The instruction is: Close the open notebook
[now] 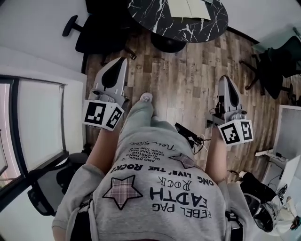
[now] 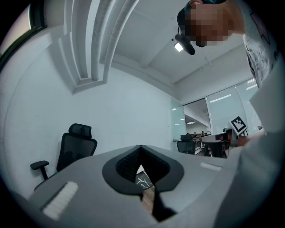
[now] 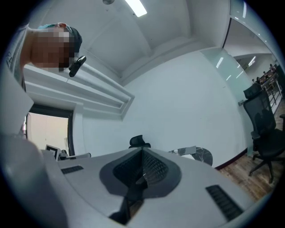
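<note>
shirt (image 1: 160, 188): I read "ROCK", upside down
notebook (image 1: 188, 8): 12 o'clock, top cut off
left gripper (image 1: 122, 60): jaws together, empty
right gripper (image 1: 225, 78): same

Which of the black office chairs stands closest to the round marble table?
The chair at the head view's upper left, beside the marble table; the chair at right and the one at lower left stand farther off.

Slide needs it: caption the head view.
Person faces marble table with open notebook; left tool and right tool shut, empty.
</note>
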